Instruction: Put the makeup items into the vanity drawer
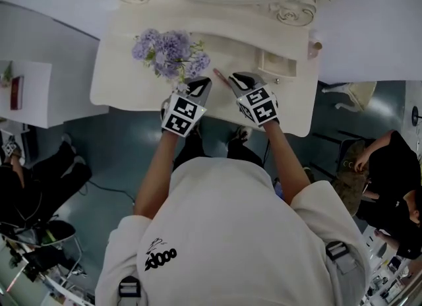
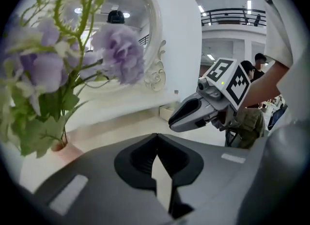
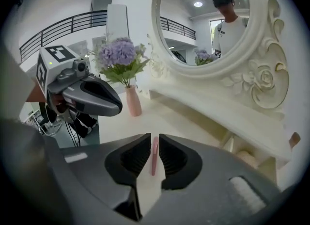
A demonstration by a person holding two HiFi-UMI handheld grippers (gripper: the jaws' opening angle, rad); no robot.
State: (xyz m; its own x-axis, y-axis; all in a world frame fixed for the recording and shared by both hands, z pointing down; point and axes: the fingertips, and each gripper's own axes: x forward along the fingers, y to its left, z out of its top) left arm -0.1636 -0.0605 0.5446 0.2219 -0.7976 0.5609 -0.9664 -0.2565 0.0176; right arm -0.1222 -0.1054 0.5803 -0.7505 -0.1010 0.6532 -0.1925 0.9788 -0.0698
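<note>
A slim pink makeup stick sits between the jaws of my right gripper, which are closed to a narrow gap against it. In the head view the pink stick pokes out ahead of the right gripper over the white vanity top. My left gripper hovers beside it to the left, shut with nothing in it. The small vanity drawer stands open to the right of both grippers. A small pinkish item stands at the vanity's right edge.
A pink vase of purple flowers stands just left of and behind the left gripper. The ornate round mirror rises at the back of the vanity. People sit on both sides, a person at the right.
</note>
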